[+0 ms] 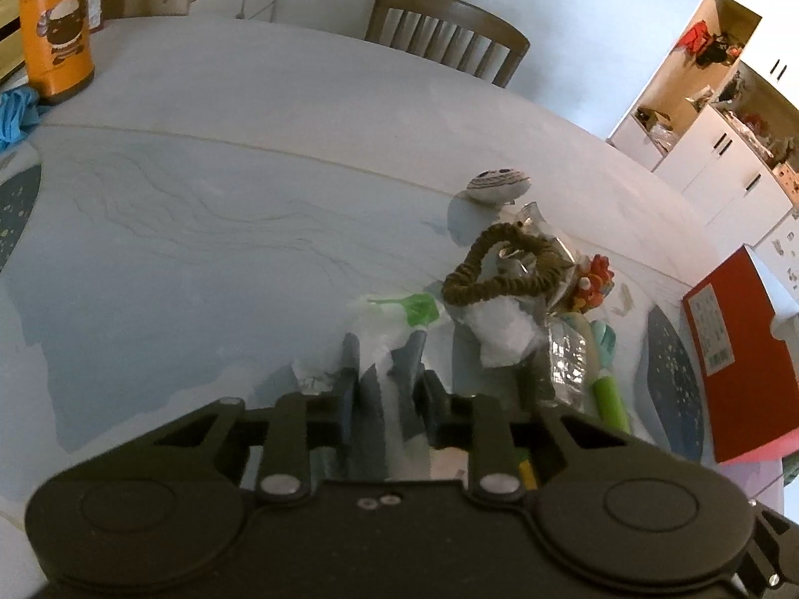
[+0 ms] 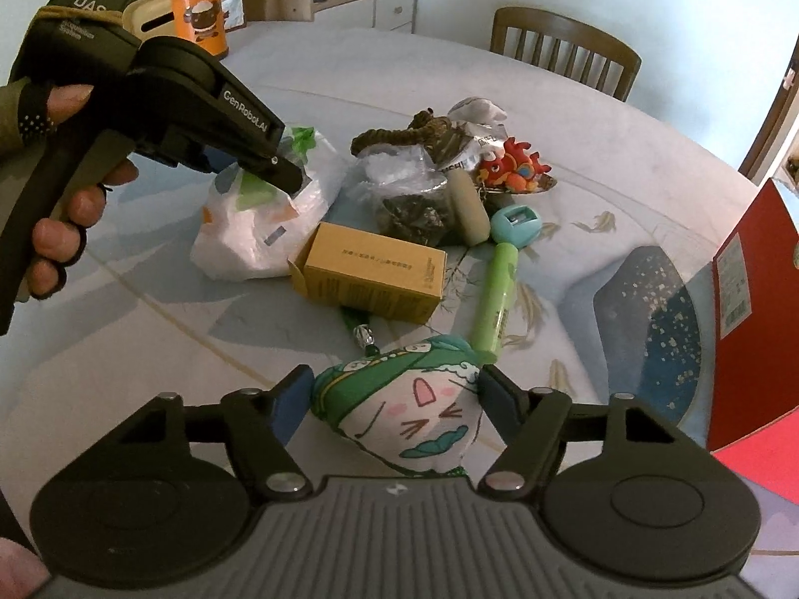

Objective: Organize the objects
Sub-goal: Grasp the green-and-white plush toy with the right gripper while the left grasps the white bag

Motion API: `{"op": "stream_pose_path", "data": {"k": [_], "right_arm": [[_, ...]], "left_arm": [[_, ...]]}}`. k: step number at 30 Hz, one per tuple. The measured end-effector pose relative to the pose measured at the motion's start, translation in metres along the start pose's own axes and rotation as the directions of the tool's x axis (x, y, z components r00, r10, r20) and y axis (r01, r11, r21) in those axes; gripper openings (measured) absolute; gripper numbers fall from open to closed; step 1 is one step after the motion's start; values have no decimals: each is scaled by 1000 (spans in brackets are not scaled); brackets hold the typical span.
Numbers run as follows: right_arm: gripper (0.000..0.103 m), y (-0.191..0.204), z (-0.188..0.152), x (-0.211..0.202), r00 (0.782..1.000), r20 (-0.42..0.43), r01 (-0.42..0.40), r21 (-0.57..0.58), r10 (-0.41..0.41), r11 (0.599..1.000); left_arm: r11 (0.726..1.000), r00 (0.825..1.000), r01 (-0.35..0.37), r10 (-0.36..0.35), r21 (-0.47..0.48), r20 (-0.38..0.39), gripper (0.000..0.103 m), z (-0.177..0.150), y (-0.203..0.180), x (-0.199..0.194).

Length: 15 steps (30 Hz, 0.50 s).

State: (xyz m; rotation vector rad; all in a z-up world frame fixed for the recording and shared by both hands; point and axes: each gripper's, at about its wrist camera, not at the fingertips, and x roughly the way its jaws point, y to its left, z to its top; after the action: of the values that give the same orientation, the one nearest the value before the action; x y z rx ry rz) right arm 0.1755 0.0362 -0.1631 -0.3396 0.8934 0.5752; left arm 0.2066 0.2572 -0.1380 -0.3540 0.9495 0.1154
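My left gripper (image 1: 382, 367) is shut on the top of a white plastic bag (image 1: 384, 324) with green print. In the right wrist view, the left gripper (image 2: 292, 179) pinches that same bag (image 2: 259, 234), with a gloved hand (image 2: 60, 229) on its handle. My right gripper (image 2: 397, 397) is shut on a green and white plush toy (image 2: 419, 414) with a drawn face, one finger pressing each side. Beyond lie a yellow box (image 2: 369, 274), a green tube (image 2: 494, 299), a teal sharpener (image 2: 517, 222), a red dragon toy (image 2: 514, 167) and a brown hair tie (image 1: 499, 269).
A red box (image 2: 749, 299) stands at the table's right edge. An orange bottle (image 2: 199, 5) is at the far left and a wooden chair (image 2: 564, 50) sits behind the round table (image 2: 150, 349). A clear bag with dark contents (image 2: 409, 199) lies in the pile.
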Motion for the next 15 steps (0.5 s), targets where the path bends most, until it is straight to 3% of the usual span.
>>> {"op": "stream_pose_path", "data": {"k": [8, 15], "right_arm": [[65, -2, 3, -12, 1000, 8, 0, 4, 0, 1000], [65, -15, 11, -52, 997, 71, -20, 36, 18, 999]], "left_arm": [[999, 1000, -15, 15, 32, 6, 20, -1, -1, -18], [997, 999, 24, -25, 77, 21, 20, 3, -16, -52]]}}
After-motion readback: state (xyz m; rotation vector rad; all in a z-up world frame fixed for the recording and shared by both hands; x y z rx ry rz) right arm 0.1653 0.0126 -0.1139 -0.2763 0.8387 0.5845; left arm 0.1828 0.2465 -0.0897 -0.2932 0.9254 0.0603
